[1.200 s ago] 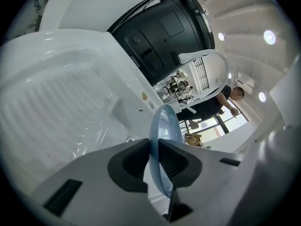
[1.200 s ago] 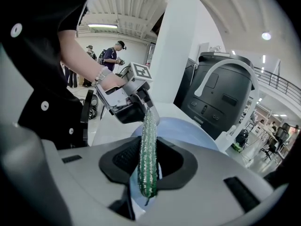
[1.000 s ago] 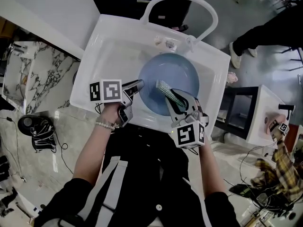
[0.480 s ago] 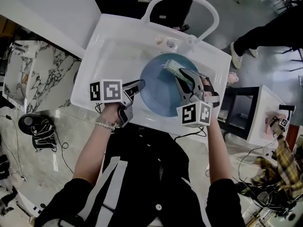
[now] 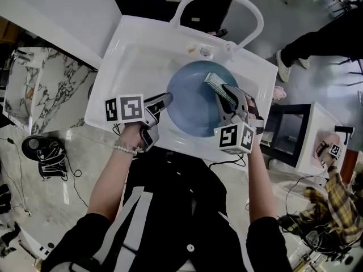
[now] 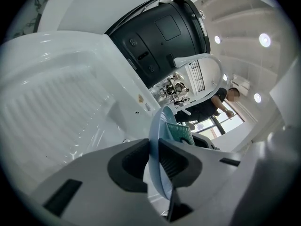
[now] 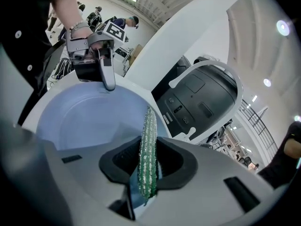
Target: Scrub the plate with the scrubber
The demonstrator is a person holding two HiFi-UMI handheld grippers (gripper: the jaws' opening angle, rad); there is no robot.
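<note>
My left gripper (image 5: 165, 101) clamps the rim of the round pale-blue glazed plate (image 5: 193, 103) inside the white plastic sink (image 5: 133, 47). My right gripper (image 5: 226, 92) pinches the soft green mesh scrubber (image 5: 214, 83) over the plate's face. The plate looks stiff, slick and breakable, so I judge the rim the safest hold.

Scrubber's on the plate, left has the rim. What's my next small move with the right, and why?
Probably sweep the right gripper toward the centre of the blue plate. It is shut on the green scrubber, which lies at the plate's far-right part, while the left gripper clamps the left rim, so the plate looks steadied for a stroke.
</note>
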